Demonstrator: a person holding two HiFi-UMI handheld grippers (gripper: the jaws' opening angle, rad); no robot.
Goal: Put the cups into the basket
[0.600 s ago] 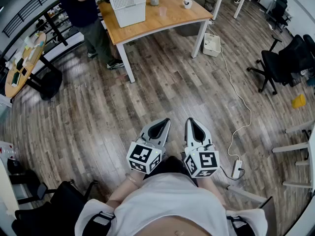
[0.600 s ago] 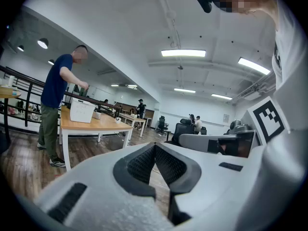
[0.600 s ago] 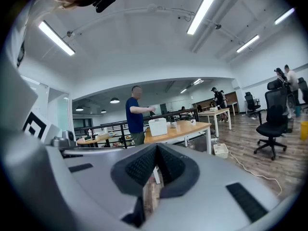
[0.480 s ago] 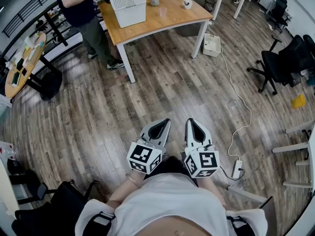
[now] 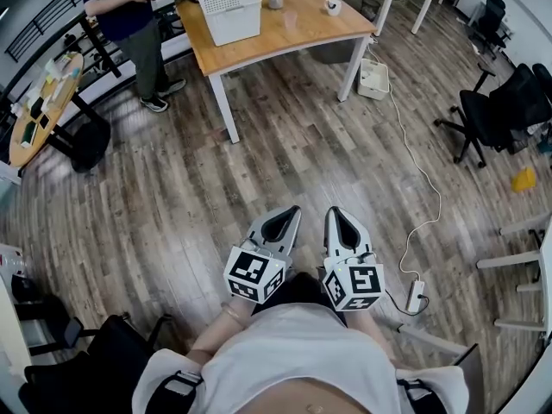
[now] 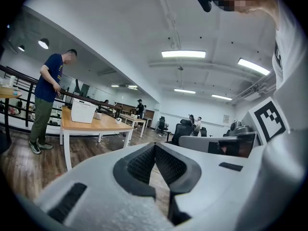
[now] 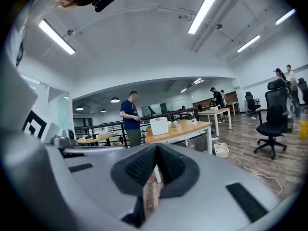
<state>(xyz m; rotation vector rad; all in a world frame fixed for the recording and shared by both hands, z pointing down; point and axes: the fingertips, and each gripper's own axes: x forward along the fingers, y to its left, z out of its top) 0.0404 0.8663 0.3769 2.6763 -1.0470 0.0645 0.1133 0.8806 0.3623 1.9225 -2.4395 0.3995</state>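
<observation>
the task looked unstarted: left gripper [image 5: 284, 216] and right gripper [image 5: 341, 215], jaws pressed together and holding nothing, were well apart from the table [image 5: 293, 34], where left cup [image 5: 275, 0] and right cup [image 5: 333, 7] stood outside the basket [image 5: 229, 12].

The white basket [image 5: 228, 11] is a rectangular plastic crate with latticed walls. It stands upright towards the left end of the wooden desk [image 5: 293, 34]. A grey cup [image 5: 275, 0] stands upright near the basket's right side, close to the desk's far edge. A white cup [image 5: 333, 7] stands further right, near the desk's right end and well apart from the basket. Both cups are outside the basket.
</observation>
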